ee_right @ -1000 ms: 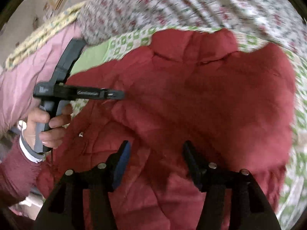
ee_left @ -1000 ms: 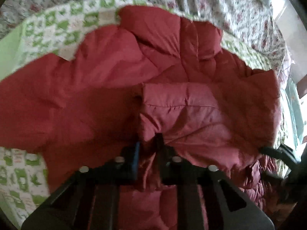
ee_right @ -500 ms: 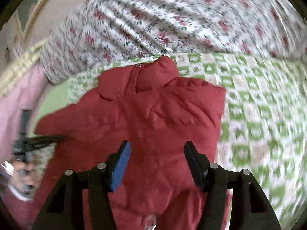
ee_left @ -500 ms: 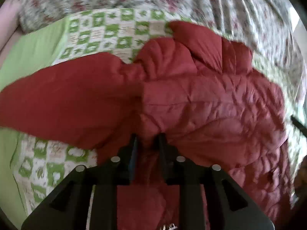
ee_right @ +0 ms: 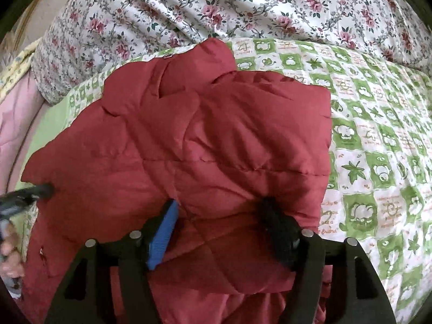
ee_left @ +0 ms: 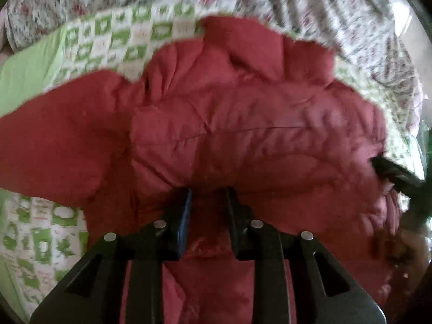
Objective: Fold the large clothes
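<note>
A red quilted jacket (ee_left: pixel 243 140) lies on the bed, collar toward the far side and one sleeve stretched out to the left. My left gripper (ee_left: pixel 208 194) is at its near folded edge, jaws a little apart with a fold of the fabric pinched between them. In the right wrist view the jacket (ee_right: pixel 216 140) shows a folded right side. My right gripper (ee_right: pixel 220 210) is at that near edge with its jaws opening. The puffy fold bulges between the fingers, but the blue pad (ee_right: pixel 162 235) stands free of it. The left gripper (ee_right: pixel 27 194) shows at the far left.
A green and white checked quilt (ee_right: pixel 378 148) covers the bed under and to the right of the jacket. A bunched floral duvet (ee_right: pixel 216 5) runs along the far side. Pink bedding (ee_right: pixel 13 113) lies at the left. A hand (ee_right: pixel 10 248) holds the left gripper.
My right gripper has swung to the right over the jacket, and its jaws have widened. The left jaws have parted slightly, with the jacket's fold still at their tips.
</note>
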